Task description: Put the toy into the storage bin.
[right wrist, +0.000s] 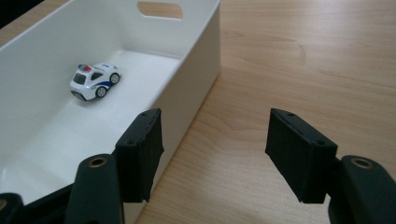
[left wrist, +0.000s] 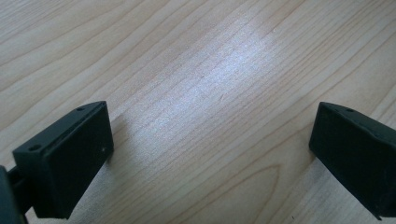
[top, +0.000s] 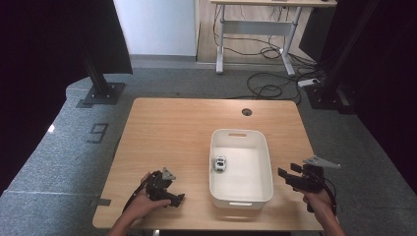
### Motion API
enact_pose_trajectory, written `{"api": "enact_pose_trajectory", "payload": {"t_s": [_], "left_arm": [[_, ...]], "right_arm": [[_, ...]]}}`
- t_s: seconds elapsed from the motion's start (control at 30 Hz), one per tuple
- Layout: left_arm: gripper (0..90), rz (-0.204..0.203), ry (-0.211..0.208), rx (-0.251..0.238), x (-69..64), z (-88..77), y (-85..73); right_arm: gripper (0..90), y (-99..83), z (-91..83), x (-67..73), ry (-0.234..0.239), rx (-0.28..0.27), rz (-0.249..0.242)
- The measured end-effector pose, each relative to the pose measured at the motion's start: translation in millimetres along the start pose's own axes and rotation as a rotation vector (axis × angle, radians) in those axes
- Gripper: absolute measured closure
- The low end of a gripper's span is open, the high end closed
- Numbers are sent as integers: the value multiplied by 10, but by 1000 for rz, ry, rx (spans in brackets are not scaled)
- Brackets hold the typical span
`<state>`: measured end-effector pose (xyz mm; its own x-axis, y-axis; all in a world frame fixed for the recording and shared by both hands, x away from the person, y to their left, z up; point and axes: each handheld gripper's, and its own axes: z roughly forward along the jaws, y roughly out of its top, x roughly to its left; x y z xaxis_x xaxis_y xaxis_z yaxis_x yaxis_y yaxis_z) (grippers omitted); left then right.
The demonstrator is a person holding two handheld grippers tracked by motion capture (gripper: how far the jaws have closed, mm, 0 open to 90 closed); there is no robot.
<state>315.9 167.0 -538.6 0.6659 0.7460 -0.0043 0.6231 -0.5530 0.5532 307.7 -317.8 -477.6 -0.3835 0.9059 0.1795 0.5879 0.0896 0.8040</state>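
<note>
A white toy police car [top: 220,163] with blue stripes sits inside a white plastic bin [top: 263,152], against its left wall; the right gripper view has the car [right wrist: 95,80] resting on the bin floor. My right gripper [top: 287,176] hovers just right of the bin, near the table's front right corner, jaws open and empty [right wrist: 215,147]. My left gripper [top: 178,199] rests low at the front left of the table [top: 167,128], held by a hand. Its jaws [left wrist: 210,149] stand wide open over bare wood.
The bin [right wrist: 196,70] has handle cutouts at both short ends. A round cable hole [top: 247,112] lies at the table's far right. Beyond the table stand a desk [top: 255,24] with loose cables and black stand bases on grey carpet.
</note>
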Motion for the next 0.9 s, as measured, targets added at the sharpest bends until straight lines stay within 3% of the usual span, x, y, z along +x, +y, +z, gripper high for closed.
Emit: {"api": "enact_pose_trajectory", "payload": {"t_s": [0.5, 0.9], "left_arm": [[0, 2, -1, -1, 1, 0, -2], [0, 4, -2, -1, 3, 1, 1]], "right_arm": [[347, -162, 122, -96, -51, 77, -24], [345, -186, 134, -121, -63, 89, -29]]}}
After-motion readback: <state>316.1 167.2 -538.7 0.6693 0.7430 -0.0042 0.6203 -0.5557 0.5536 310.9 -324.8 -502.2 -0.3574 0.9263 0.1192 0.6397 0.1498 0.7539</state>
